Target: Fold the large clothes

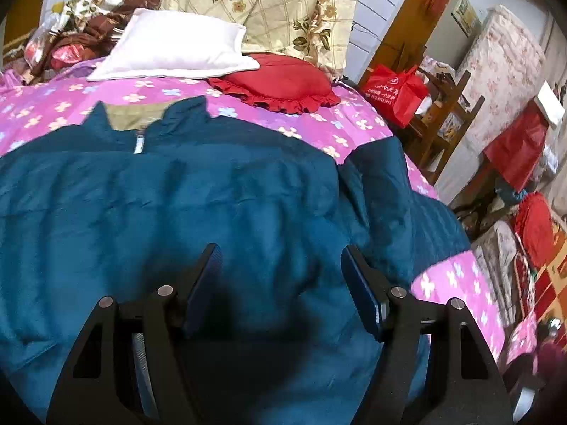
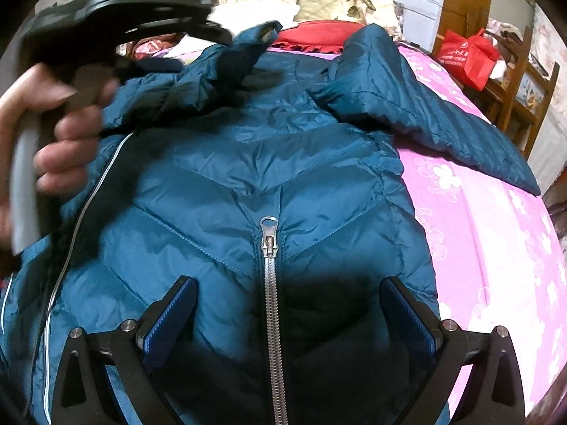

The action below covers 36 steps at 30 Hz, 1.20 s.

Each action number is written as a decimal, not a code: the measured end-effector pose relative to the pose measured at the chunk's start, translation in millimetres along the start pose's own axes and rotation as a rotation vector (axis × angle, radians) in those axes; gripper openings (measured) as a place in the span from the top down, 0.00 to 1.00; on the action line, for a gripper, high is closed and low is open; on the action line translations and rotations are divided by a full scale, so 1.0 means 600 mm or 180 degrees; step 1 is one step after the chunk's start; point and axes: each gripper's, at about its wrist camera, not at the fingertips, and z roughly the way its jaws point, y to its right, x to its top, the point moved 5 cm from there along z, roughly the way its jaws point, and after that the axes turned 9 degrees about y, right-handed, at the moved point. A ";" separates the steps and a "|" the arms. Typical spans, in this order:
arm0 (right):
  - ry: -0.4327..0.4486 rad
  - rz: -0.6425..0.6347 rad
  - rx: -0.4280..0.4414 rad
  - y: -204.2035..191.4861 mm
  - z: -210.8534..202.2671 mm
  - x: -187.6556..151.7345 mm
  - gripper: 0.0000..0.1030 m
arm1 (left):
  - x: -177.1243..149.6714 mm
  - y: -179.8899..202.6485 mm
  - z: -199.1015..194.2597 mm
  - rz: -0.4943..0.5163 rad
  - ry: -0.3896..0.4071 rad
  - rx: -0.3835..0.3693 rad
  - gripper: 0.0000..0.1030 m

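Note:
A teal padded jacket [image 1: 177,205] lies spread on the pink flowered bedspread [image 1: 319,120], collar toward the pillows. My left gripper [image 1: 280,258] hovers open and empty over its body. In the right wrist view the jacket [image 2: 269,163] shows its quilted front and a silver zipper [image 2: 271,283]. My right gripper [image 2: 287,290] is open and empty, its fingers either side of the zipper. The right sleeve [image 2: 443,113] lies out over the bedspread [image 2: 496,248]. The left gripper's body and the hand that holds it [image 2: 71,106] show at the upper left, over the jacket's left shoulder.
A white pillow [image 1: 170,49], a red frilled cushion [image 1: 280,85] and a floral quilt [image 1: 276,7] lie at the bed's head. A red bag [image 1: 393,92] sits on a wooden chair [image 1: 446,113] beside the bed. The bed's right edge drops to cluttered floor.

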 end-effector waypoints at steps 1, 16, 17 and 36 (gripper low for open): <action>0.0006 0.0013 -0.0004 0.002 0.001 0.003 0.00 | -0.004 -0.010 -0.015 0.0049 0.0028 0.0044 0.32; 0.0614 0.0495 0.0392 -0.004 0.054 0.217 0.00 | -0.033 -0.374 -0.223 -0.0655 0.0666 0.2022 0.32; 0.0521 0.0552 0.0458 -0.009 0.086 0.231 0.00 | -0.040 -0.389 -0.218 -0.0734 0.0593 0.2050 0.32; 0.0410 0.0926 0.0899 -0.002 0.185 0.244 0.80 | -0.063 -0.432 -0.211 -0.1235 0.0405 0.2043 0.32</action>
